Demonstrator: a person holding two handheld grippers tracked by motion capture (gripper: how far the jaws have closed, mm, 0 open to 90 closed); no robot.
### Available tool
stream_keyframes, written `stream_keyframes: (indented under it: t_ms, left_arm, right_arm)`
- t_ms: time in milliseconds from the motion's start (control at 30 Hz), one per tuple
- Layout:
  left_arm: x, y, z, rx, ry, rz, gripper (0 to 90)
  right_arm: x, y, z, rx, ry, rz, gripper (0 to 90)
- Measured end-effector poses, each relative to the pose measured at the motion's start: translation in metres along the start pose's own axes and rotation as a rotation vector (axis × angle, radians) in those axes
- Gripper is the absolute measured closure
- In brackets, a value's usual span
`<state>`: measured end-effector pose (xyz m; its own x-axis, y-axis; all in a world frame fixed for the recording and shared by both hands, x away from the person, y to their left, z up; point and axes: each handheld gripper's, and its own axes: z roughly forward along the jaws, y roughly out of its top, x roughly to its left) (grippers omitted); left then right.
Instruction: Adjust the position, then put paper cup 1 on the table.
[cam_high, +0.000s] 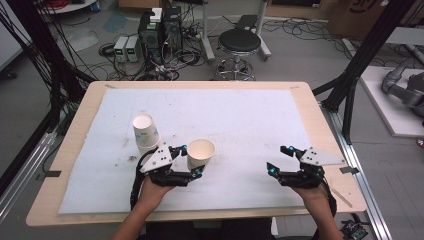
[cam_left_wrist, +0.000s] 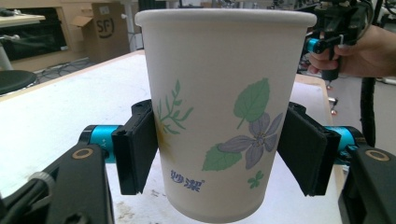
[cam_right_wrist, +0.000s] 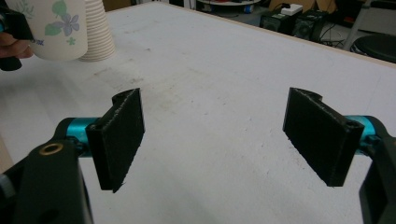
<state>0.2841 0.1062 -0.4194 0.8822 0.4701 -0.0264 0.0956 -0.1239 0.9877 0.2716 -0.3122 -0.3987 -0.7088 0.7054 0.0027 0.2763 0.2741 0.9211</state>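
Observation:
A white paper cup (cam_high: 200, 152) printed with green leaves and a purple flower (cam_left_wrist: 224, 116) stands upright between the jaws of my left gripper (cam_high: 192, 160), which is shut on its lower sides. I cannot tell whether its base touches the mat. Just behind and to the left of it is a stack of paper cups (cam_high: 146, 131), which is right behind the held cup (cam_right_wrist: 51, 28) in the right gripper view. My right gripper (cam_high: 277, 159) is open over the mat at the front right, with nothing between its pads (cam_right_wrist: 215, 135).
A white mat (cam_high: 240, 120) covers most of the wooden table (cam_high: 320, 125), with dirty smudges near the cups. A black stool (cam_high: 240, 42), computer cases and cables sit on the floor beyond the far edge. Black frame posts flank the table.

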Motion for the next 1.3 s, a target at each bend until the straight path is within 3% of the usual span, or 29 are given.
stream_keyframes:
  t_ms: [200, 333, 467, 633, 733, 933, 1133, 1300]
  left_arm:
    - [0.007, 0.005, 0.005, -0.004, 0.016, 0.011, 32.5]
    - [0.014, 0.009, 0.015, -0.029, 0.029, -0.016, 32.4]
    - [0.022, 0.016, 0.027, -0.019, 0.050, -0.005, 32.3]
    - [0.034, 0.019, 0.034, -0.041, 0.096, -0.040, 32.1]
    - [0.043, 0.017, 0.040, -0.043, 0.136, -0.053, 32.1]
    - [0.056, 0.010, 0.055, -0.086, 0.178, -0.089, 31.8]
    - [0.072, 0.002, 0.076, -0.058, 0.237, -0.139, 31.9]
    - [0.081, 0.000, 0.091, -0.013, 0.264, -0.141, 32.0]
  right_arm:
    - [-0.002, -0.001, 0.000, 0.016, -0.008, 0.009, 21.1]
    - [-0.002, 0.000, 0.001, 0.011, -0.006, 0.005, 21.1]
    - [-0.002, 0.001, 0.001, 0.010, 0.003, 0.010, 21.1]
    - [-0.003, 0.002, 0.001, 0.004, 0.004, 0.011, 21.1]
    - [-0.003, 0.003, 0.002, 0.006, 0.005, 0.001, 21.1]
    - [-0.003, 0.002, 0.001, 0.006, 0.007, 0.000, 21.2]
    - [-0.002, 0.002, 0.003, 0.017, 0.021, -0.004, 21.2]
    - [-0.002, 0.001, 0.004, 0.019, 0.028, -0.005, 21.2]
